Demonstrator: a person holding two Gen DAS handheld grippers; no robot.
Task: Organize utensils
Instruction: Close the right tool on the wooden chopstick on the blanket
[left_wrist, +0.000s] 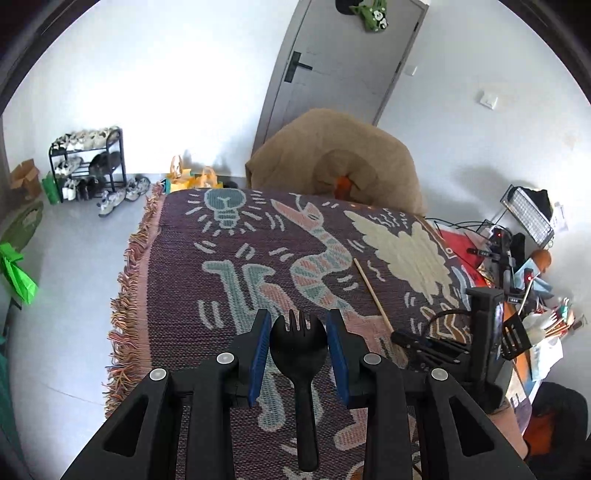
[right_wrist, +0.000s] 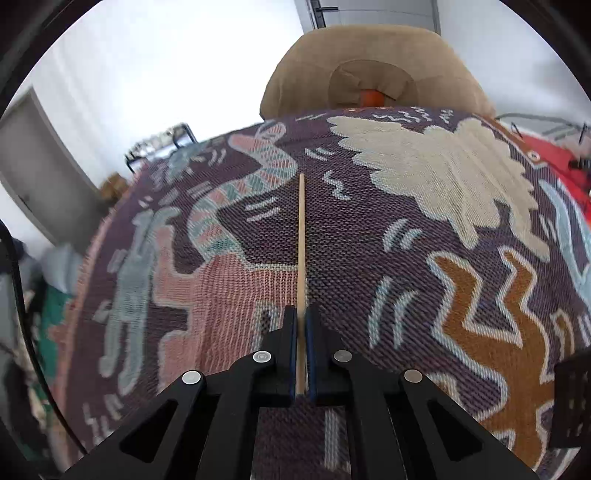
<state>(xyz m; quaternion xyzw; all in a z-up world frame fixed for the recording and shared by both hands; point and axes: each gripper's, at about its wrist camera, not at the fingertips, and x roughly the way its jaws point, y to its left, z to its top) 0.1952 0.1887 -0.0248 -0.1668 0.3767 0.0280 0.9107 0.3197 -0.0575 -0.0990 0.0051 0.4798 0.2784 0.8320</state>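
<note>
Gripping the chopstick (right_wrist: 302, 236) tight by its near end, right gripper (right_wrist: 302, 325) | left gripper (left_wrist: 298, 345) part open around the black spork (left_wrist: 298, 354) | both over the blanket's (left_wrist: 177, 266) middle, likely for sorting.

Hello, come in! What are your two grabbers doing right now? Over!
Left tool: black plastic spork between its blue pads, grip unclear. Right tool: shut on thin wooden chopstick, lying on patterned woven blanket. Nothing in the way.
</note>
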